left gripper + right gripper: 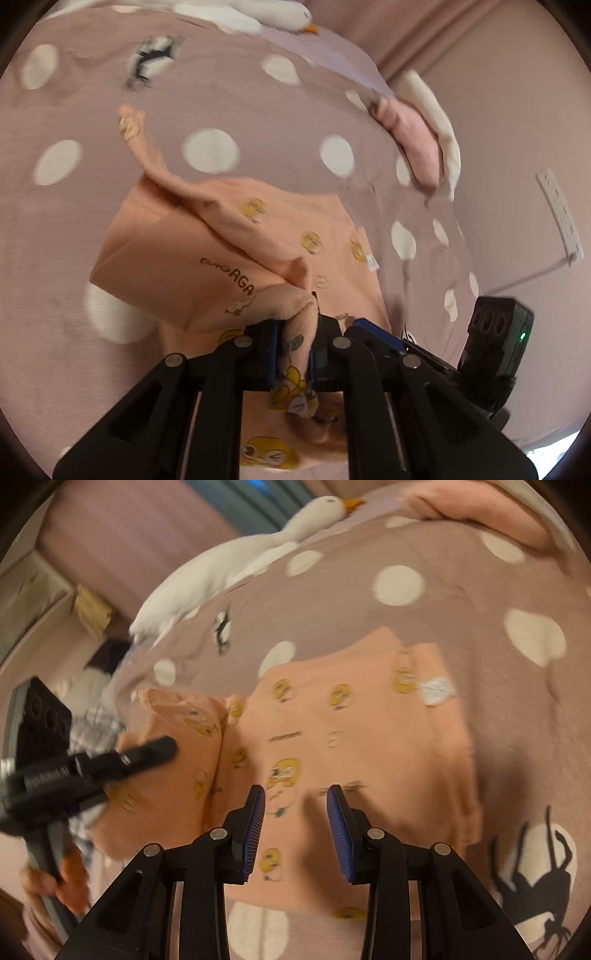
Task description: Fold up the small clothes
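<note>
Left gripper (295,343): your blue pads are pinched on a bunched fold of the peach garment (221,258), almost fully closed, cloth squeezed between them and spilling out below the jaws. The pinch looks to be on a side or sleeve edge; from it a ridge of fabric runs up toward 10 o'clock in the left wrist view, ending in a loose sleeve tip. My reading: you hold this edge to carry it across the body of the garment for a lengthwise fold.

Right gripper (295,812): jaws partly open, nothing between the pads. It hovers over the near half of the garment, and whether the tips touch the cloth I cannot tell. Likely you keep it there, ready to pin or smooth the flat panel while the other tool drags its edge. In the right wrist view that other tool sits at 9 o'clock over the raised side.

Garment: small, peach-orange, soft knit, printed with yellow cartoon ducks and dark lettering; a white care label (437,690) shows at about 1 o'clock in the right view. It lies mid-frame on the pink bedspread (277,122) with white polka dots, mostly flat, one side lifted and creased. A white plush goose (229,565) lies at 11 o'clock, well apart.
</note>
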Motion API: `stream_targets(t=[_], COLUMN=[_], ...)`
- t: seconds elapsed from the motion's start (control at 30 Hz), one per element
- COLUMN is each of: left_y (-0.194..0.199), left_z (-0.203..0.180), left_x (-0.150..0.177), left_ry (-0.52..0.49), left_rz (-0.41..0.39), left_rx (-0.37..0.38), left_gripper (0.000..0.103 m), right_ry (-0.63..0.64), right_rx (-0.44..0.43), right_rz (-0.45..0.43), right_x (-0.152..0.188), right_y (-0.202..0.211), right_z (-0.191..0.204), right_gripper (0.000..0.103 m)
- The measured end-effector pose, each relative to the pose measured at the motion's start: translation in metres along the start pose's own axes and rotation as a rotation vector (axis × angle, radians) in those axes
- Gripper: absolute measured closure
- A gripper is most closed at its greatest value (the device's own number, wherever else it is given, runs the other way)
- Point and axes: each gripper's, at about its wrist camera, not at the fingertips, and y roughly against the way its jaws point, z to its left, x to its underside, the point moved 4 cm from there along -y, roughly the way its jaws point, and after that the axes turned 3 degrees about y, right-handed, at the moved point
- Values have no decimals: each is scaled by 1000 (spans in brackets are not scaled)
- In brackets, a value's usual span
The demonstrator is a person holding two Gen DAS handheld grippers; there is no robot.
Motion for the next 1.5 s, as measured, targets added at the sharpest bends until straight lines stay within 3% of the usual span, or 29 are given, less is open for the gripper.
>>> stream_targets(t=[0.1,0.13,0.2,0.43,0.6,0.77,1.03,1.13,1.37,1.5], left_y=[-24,-29,-32,5,22,30,34,36,36,28], left_z=[-5,-6,-7,3,30,60,93,94,81,70], left_x=[4,4,5,12,33,59,80,81,78,75], left_ry=[26,35,54,45,70,116,179,187,146,113], left_rz=[60,76,92,4,-24,-21,-4,-8,-9,1], left_rx=[15,25,59,69,29,4,-9,-6,-2,-1], left_gripper=[83,76,72,61,61,61,61,61,61,61], right_ry=[-81,-105,-152,-189,-163,-111,-60,-44,-16,53], right_rx=[-24,-27,-55,-103,-153,-80,-105,-73,-76,14], right_rz=[-6,-8,-9,-2,45,130,175,158,43,-23], right_x=[0,0,1,-1,-6,-13,-16,-17,-29,-47], right_y=[5,7,8,7,-7,-40,-67,-68,-35,0], right_z=[-18,-24,-32,-35,-19,-8,7,5,3,-4], right_gripper=[65,65,65,63,56,56,56,88,93,93])
